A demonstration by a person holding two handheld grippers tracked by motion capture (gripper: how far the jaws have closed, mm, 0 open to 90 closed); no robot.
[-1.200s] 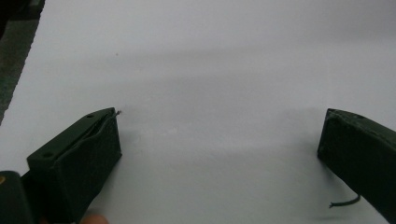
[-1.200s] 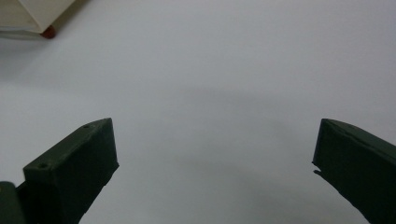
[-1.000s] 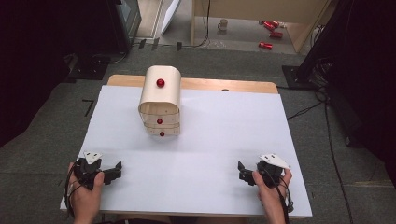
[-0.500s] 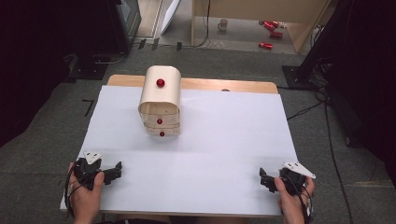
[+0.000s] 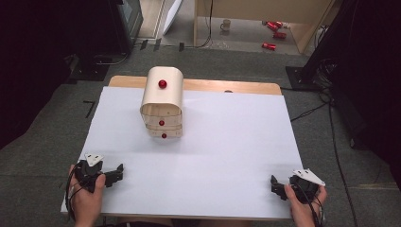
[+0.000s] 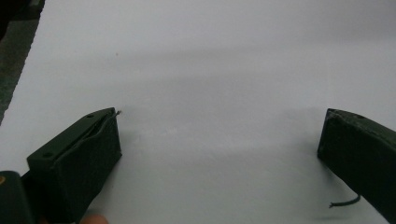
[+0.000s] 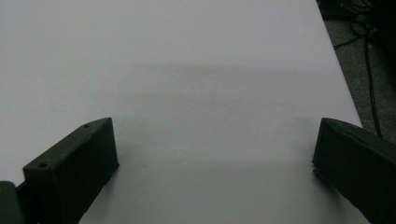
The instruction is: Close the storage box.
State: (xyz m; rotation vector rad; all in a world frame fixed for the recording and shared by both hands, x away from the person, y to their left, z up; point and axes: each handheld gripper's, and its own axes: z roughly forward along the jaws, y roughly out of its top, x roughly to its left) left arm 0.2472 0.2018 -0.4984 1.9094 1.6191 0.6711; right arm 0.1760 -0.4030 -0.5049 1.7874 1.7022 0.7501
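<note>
Bench (image 5: 227, 156) covered in white sheet fills the high view, its bare wooden edge showing along the far side. At about 11 o'clock from the middle stands a small pale wooden cabinet with an arched top (image 5: 162, 101), one round red knob (image 5: 162, 84) on its curved upper face and two smaller red knobs on the stacked drawer fronts below; how many drawers it holds is hard to make out. The left tongs (image 5: 118, 172) rest at 7 o'clock near the front edge, gripped by a hand whose wrist is cut off by the bottom border. The right tongs (image 5: 276, 186) sit at 5 o'clock at the front right corner, partly covered by the holding hand. Both are well apart from the cabinet. Beyond the bench, at 1 o'clock on the floor, lie a few small red items (image 5: 274, 33), too small to identify.

In the left gripper view, the left tongs (image 6: 217, 140) stand spread wide over bare white sheet; a loose dark thread hangs from the right-hand jaw.

In the right gripper view, the right tongs (image 7: 215, 144) are likewise spread wide over white sheet, with grey floor and cables (image 7: 369, 60) past the bench edge at 2 o'clock.
</note>
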